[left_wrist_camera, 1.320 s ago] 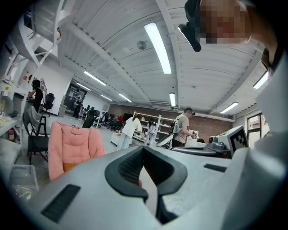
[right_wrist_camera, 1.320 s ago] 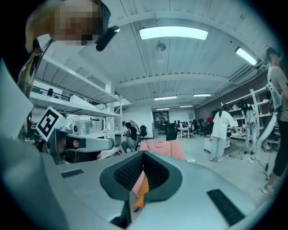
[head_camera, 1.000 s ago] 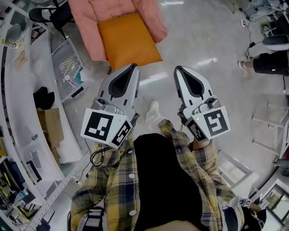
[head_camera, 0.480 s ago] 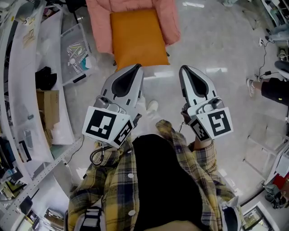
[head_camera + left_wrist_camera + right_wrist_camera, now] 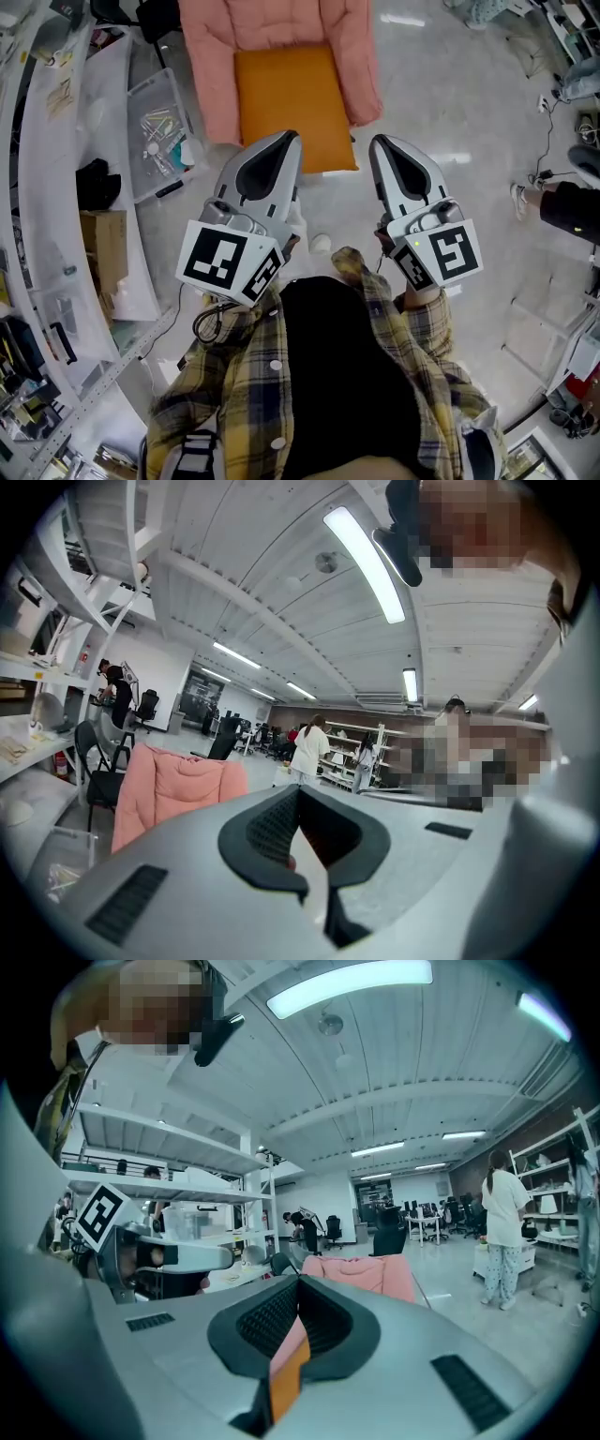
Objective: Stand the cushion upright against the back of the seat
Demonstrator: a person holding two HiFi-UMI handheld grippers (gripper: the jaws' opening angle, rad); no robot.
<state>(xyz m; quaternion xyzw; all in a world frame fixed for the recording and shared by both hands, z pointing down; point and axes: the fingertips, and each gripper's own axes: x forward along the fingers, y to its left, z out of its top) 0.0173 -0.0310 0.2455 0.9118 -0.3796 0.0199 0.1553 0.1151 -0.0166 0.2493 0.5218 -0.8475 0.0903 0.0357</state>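
An orange cushion [image 5: 292,103] lies flat on the seat of a pink padded chair [image 5: 211,84] at the top of the head view. My left gripper [image 5: 286,141] and right gripper [image 5: 380,145] are held side by side at chest height, both shut with nothing in them. Their tips sit just short of the cushion's near edge. The left gripper view has the pink chair [image 5: 178,789] ahead on the left, past the shut left gripper [image 5: 300,794]. In the right gripper view the chair [image 5: 361,1274] is straight ahead, and a strip of the cushion [image 5: 289,1377] shows through the right gripper [image 5: 298,1283].
A clear plastic bin [image 5: 159,131] stands on the floor left of the chair. White curved shelving [image 5: 56,187] and a cardboard box [image 5: 108,253] run along the left. A person's legs [image 5: 572,206] show at the right edge. Several people stand far off in the room.
The chair and cushion have come closer to me and now sit centred just ahead of both grippers. Both grippers stayed shut and side by side.
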